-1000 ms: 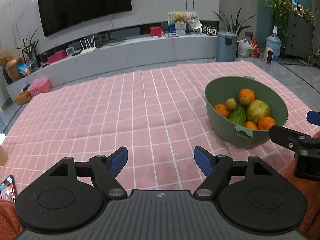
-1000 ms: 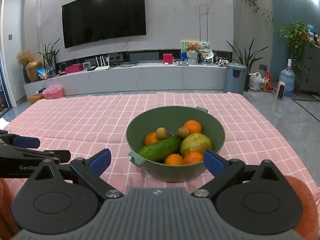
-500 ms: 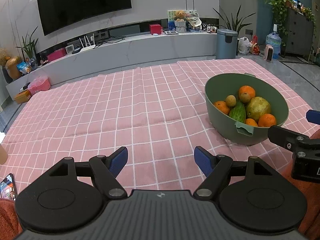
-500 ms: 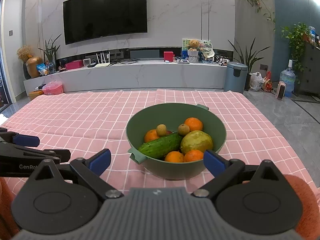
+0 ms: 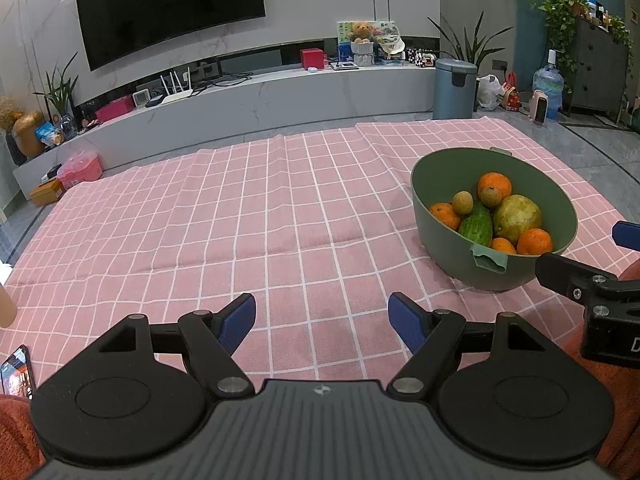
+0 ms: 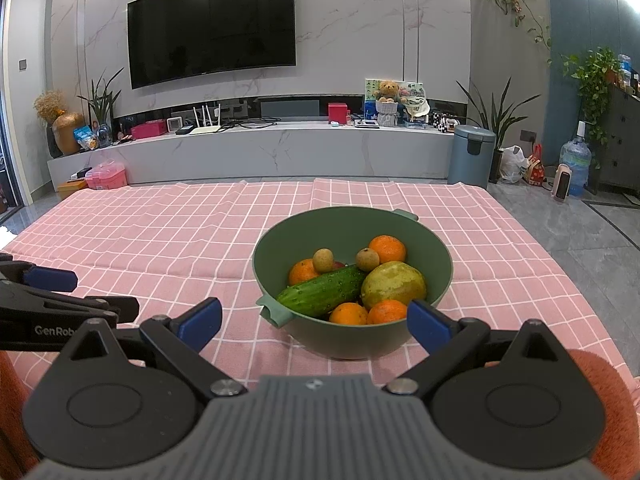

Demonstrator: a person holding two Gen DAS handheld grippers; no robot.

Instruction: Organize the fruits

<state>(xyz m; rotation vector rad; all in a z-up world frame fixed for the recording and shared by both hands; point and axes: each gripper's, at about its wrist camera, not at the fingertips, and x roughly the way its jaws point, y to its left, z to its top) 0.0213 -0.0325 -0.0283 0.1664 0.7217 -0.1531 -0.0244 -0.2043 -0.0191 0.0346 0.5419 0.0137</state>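
Right wrist: bowl (image 6: 438, 288) (base hidden by jaws).

At nine o'clock in the right wrist view we read "GenRob", cut off, in white on the black body of the left gripper (image 6: 64, 280). In the left wrist view, the right gripper (image 5: 608, 308) shows a lone "D" at three o'clock.

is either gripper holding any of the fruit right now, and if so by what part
Nothing is held. The left gripper and the right gripper are both open and empty, and all the fruit sits in the green bowl.
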